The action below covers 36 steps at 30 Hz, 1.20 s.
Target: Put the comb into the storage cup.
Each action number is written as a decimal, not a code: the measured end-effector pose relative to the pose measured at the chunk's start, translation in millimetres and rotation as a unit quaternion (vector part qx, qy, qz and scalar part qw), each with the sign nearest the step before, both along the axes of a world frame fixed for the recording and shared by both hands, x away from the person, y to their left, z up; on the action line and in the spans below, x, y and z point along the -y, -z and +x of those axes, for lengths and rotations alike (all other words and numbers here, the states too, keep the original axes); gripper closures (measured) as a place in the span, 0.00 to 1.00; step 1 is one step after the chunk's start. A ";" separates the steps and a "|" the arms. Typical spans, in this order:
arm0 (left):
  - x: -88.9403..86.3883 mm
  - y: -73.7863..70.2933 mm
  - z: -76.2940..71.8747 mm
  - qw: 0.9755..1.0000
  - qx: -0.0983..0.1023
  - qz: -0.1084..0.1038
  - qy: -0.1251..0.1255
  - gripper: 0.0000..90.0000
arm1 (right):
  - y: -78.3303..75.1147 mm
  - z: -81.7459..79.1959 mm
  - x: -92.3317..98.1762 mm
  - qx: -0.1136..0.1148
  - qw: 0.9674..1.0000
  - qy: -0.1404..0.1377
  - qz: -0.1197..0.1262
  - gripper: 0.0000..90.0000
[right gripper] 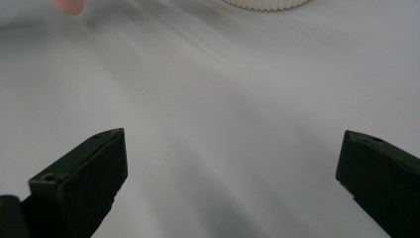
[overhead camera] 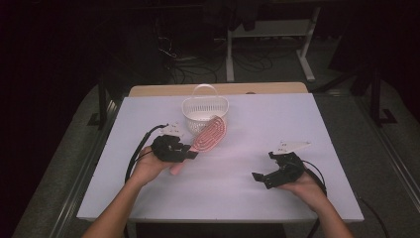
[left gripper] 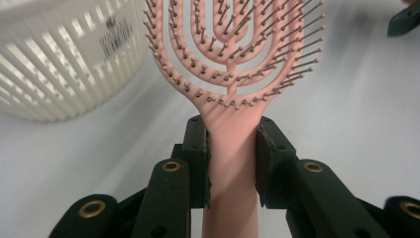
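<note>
A dark room with cables and table legs lies beyond a pale surface (overhead camera: 218, 163). At the left, the left gripper (overhead camera: 190, 154) has its jaws clamped on the handle of a pink hairbrush (overhead camera: 210, 134), whose paddle head is tilted up toward the far right and reaches the near rim of a white slotted basket (overhead camera: 204, 113) standing at the far middle. In the left gripper view the two pads press flat on either side of the handle just below the bristled head (left gripper: 233, 54), with the basket wall (left gripper: 64, 59) just beside it.

The step looks like putting the brush into the basket. Doing it well likely means lifting the head clear of the rim, keeping the grip firm, then lowering it inside before letting go.

At the near right, the right gripper (overhead camera: 261, 178) rests low, jaws spread wide with nothing between them.
</note>
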<state>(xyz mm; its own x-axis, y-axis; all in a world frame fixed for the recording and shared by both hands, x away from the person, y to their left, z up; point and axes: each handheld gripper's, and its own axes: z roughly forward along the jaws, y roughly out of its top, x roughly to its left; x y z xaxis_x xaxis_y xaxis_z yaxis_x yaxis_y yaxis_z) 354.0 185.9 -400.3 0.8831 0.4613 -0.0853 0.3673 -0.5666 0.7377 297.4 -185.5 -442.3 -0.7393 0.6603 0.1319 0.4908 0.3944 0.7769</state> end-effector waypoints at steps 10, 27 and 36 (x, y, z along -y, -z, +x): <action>-2.9 0.8 -1.8 0.998 0.024 -0.049 -0.017 0.79 | -0.7 0.1 0.7 0.001 1.000 0.003 0.006 0.00; -0.6 4.7 -5.3 0.995 0.046 -0.082 -0.030 0.79 | -10.3 0.0 -0.4 0.002 0.999 0.009 0.041 0.00; -0.9 4.3 -6.0 0.995 0.048 -0.085 -0.028 0.79 | -27.4 7.5 -10.1 0.008 0.998 0.004 0.063 0.00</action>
